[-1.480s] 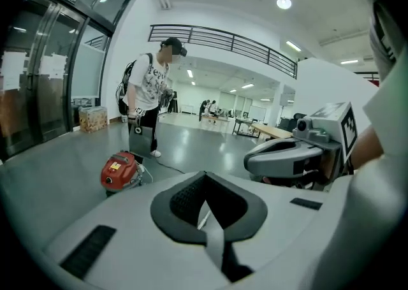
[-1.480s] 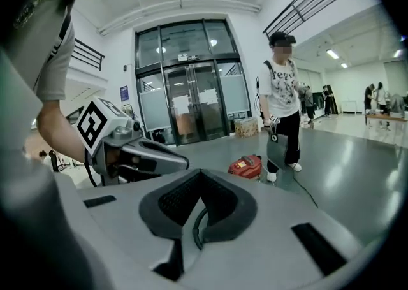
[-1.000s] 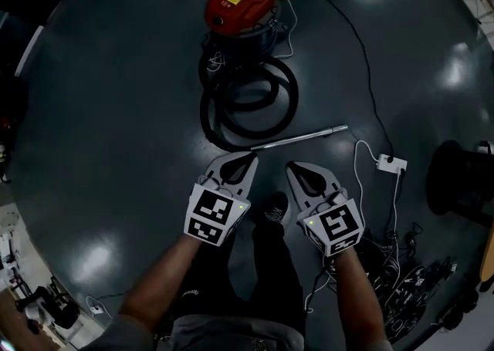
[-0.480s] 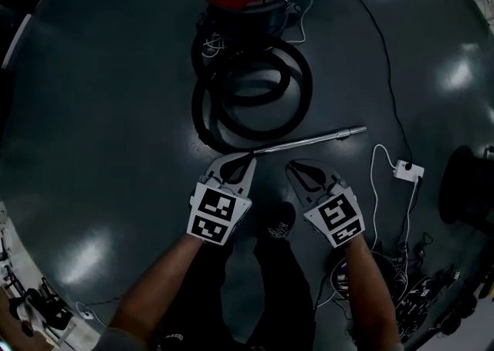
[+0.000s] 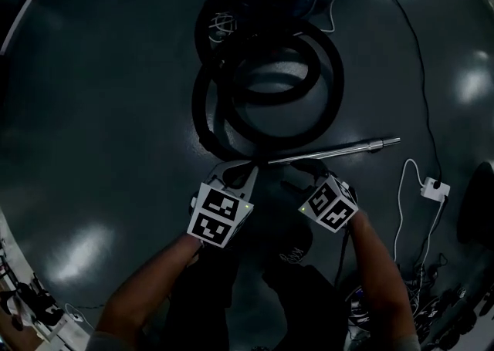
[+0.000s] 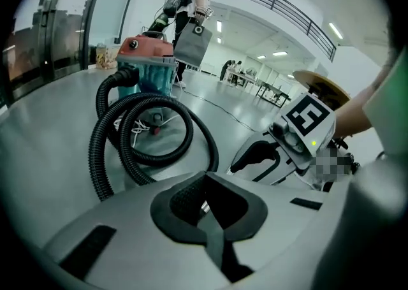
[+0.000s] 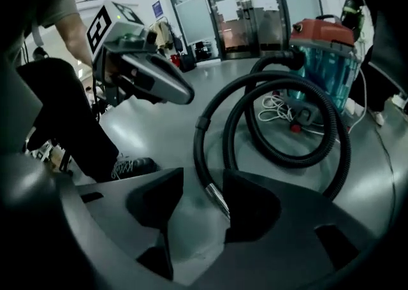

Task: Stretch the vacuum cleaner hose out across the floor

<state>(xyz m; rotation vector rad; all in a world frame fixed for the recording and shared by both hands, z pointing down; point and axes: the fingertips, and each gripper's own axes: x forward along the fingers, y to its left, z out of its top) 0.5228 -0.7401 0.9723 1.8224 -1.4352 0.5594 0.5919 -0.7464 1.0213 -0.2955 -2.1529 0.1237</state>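
Grey shop floor [image 5: 100, 110], dim light. Left gripper [image 5: 231, 172] is clenched with nothing in it. Right gripper [image 7: 203, 183] jaws are opening; the metal wand [image 5: 332, 151] shows between them where it joins the hose, pads not on it. Past that, the hose [image 5: 337, 83] lies coiled in loops, running up to the vacuum cleaner [image 6: 150, 59]. My read: stretch not started. Left to do: grip the wand end, drag the loops out straight.
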